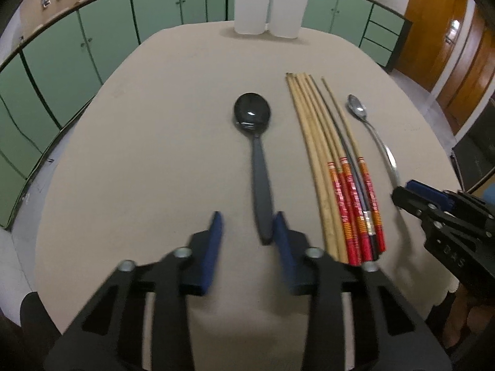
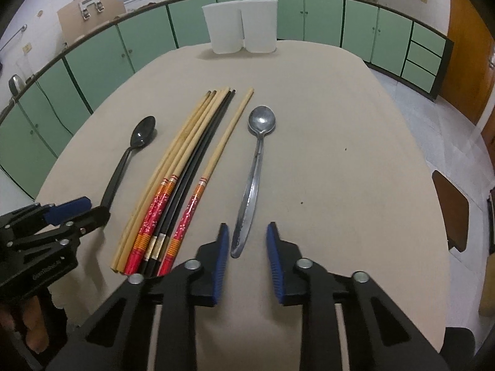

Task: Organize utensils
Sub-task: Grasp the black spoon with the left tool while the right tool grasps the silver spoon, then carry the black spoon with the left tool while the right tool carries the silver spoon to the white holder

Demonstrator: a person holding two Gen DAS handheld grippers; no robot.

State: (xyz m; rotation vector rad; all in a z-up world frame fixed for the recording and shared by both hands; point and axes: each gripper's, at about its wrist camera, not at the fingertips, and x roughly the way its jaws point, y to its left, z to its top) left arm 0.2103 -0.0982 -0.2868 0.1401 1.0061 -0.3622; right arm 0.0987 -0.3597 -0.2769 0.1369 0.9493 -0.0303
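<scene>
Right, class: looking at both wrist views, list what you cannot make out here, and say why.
- Holder interior: both views, its white walls hide the inside.
- Chopsticks near ends: right view, covered by the right gripper.
- Black spoon handle end: left view, blurred beside the left gripper.

Left gripper, jaws apart, by the black spoon handle; chopsticks lie alongside.

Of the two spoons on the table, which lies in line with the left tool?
The black spoon, left of the chopsticks; its handle end lies between the open left tool. The metal spoon lies before the right tool.
</scene>
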